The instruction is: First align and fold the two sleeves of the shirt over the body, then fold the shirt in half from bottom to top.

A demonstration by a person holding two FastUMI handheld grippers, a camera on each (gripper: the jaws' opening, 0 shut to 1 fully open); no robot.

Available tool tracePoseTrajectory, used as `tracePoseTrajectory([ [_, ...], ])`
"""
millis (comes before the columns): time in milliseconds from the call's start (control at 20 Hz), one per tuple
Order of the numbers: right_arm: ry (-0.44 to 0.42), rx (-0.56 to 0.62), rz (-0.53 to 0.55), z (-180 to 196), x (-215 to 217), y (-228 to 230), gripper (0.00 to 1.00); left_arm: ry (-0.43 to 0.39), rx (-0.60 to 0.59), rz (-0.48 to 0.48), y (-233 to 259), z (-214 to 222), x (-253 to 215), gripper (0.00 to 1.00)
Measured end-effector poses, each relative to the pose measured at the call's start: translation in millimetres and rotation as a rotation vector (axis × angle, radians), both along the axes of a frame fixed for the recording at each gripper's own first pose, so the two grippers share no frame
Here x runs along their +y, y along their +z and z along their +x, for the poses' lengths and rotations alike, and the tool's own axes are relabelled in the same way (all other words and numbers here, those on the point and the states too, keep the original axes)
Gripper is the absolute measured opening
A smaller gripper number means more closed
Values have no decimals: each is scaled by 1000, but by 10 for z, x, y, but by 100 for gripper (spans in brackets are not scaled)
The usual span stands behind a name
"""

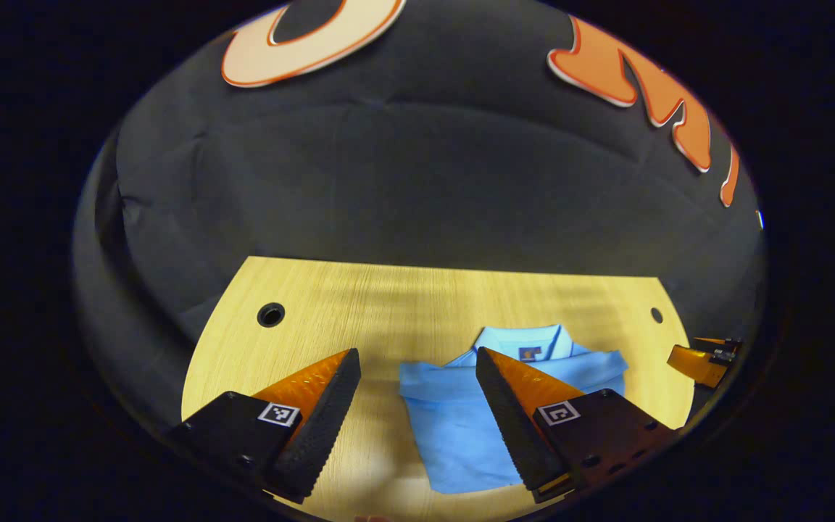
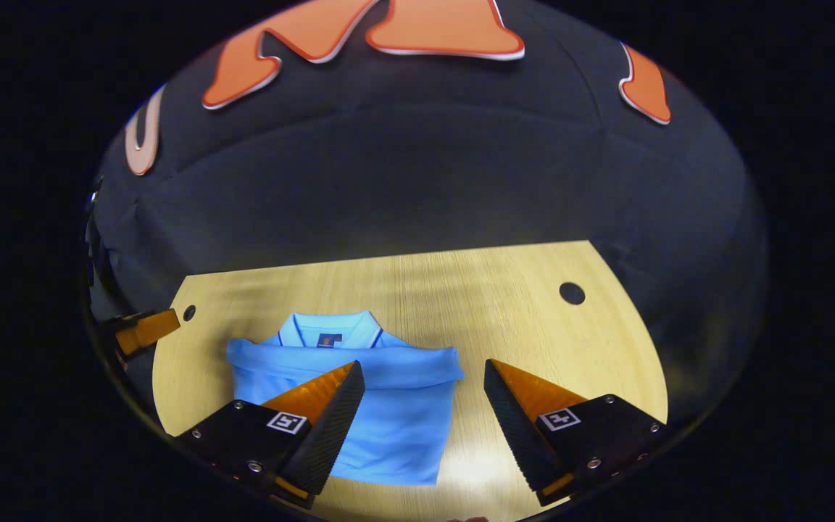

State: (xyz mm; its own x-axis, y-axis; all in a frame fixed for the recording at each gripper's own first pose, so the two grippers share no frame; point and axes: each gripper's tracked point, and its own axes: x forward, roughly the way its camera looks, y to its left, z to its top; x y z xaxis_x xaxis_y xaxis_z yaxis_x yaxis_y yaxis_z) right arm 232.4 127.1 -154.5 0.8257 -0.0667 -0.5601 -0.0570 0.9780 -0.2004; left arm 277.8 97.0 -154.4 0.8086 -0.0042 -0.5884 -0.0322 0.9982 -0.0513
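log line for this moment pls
shirt: sleeves folded over body, flat on table | left gripper: open above it | right gripper: open above it

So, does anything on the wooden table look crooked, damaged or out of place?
Nothing stands out. The light blue polo shirt lies flat on the wooden table, sleeves folded over its body, collar neat. Both grippers hover open.

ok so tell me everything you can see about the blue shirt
The shirt is a light blue polo of soft knit-looking fabric, lying flat on the wooden table with its collar toward the far wall. A small dark tag sits inside the collar, which has thin dark edging. Both sleeves look folded across the chest in an even band, leaving a narrow rectangle; the bottom-to-top fold looks not yet done. Both grippers hang above it, fingers spread, neither appearing to touch it.
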Motion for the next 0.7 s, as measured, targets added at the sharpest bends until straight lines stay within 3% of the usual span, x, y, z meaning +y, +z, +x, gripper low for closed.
tracePoseTrajectory([
  [400,70,-273,27,-552,88,713,100,-23,-344,82,1018,-611,-94,100],
  [700,78,-344,75,-988,15,959,100,-25,-398,74,1216,-1111,-264,100],
])
